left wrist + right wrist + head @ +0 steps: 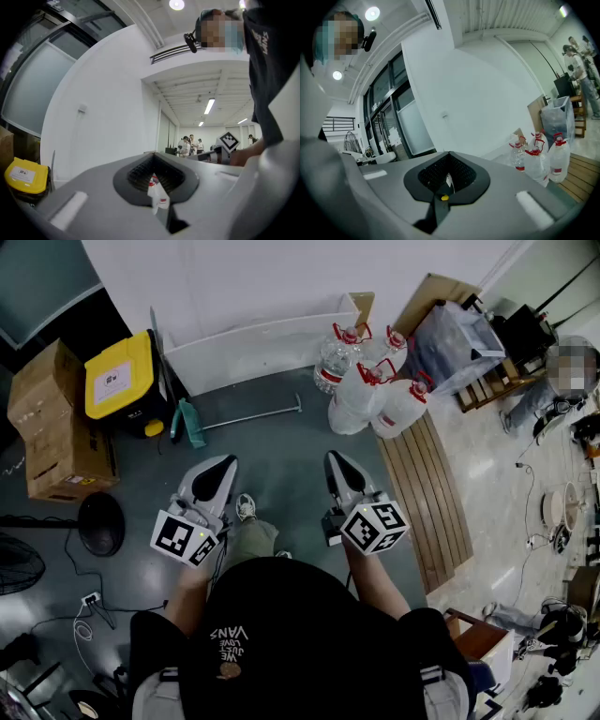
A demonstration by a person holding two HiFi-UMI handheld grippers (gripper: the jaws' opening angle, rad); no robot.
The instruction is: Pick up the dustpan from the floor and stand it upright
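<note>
Left gripper: jaws fully closed, nothing between them, confirmed in the left gripper view. Right gripper: same, pads together and empty. Both held level, side by side in front of the body, pointing to 12 o'clock, well above the floor. Judged a ready pose, with no reach begun.

Dustpan: lying flat on the floor at 11 o'clock from the left gripper, well apart from it. Green pan end just beside the yellow-lidded bin. Long handle stretched toward 3 o'clock, free end in open floor. Probably the easiest grip point, being clear of the bin and nearer both grippers.

White panel at 12 o'clock behind the dustpan, a likely backstop for standing it upright. Water bottles at 1 o'clock, near the handle's end, so a knock risk on the lift.

Writing: "VANS" readable, inverted, on the black shirt. Smaller lines under it not surely legible. White label on the bin lid too small to read. Red-and-white bottle labels likewise.
</note>
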